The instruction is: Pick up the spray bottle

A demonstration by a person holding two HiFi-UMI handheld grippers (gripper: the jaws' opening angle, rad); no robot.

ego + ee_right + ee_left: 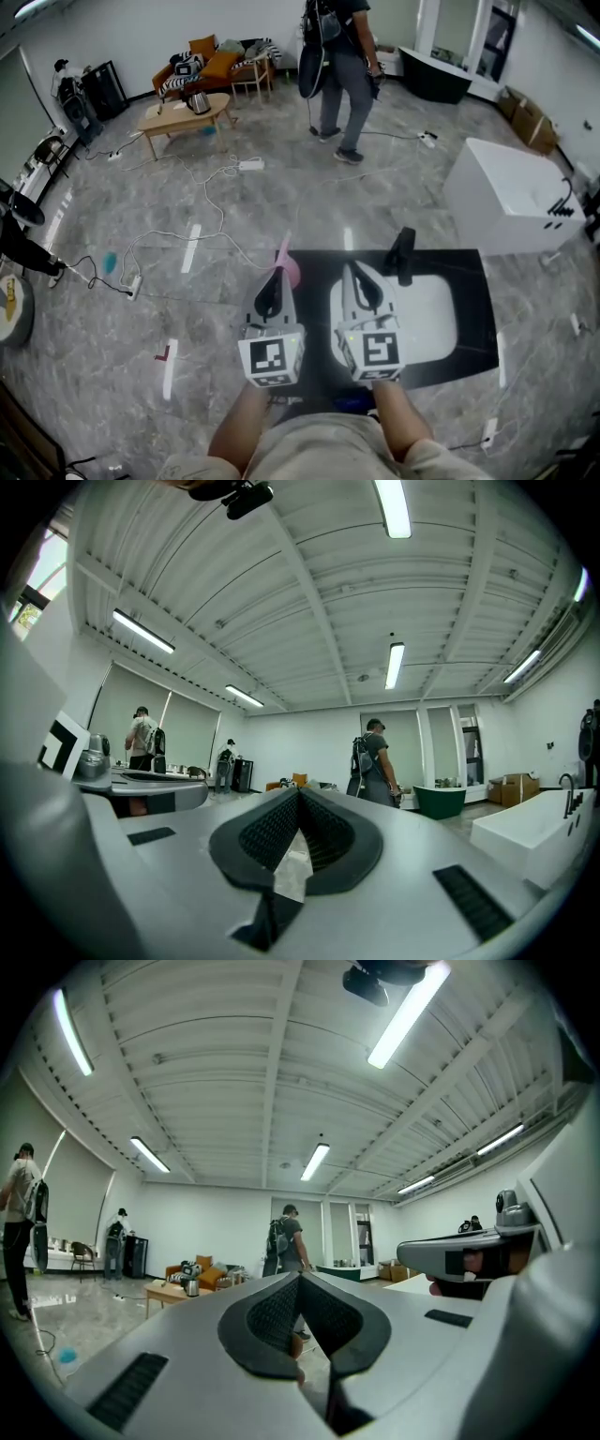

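Left tool and right tool, both closed and empty, are held level over a black desk. A pink object, probably the spray bottle, is seen just beyond the left tool. Approach is judged unfinished; opening is needed next.

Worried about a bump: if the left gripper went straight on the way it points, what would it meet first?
Nothing close, it seems. The left gripper, tongs shut, points level; the pink object at its tip seems to sit lower. Far off, the standing person is roughly in line.
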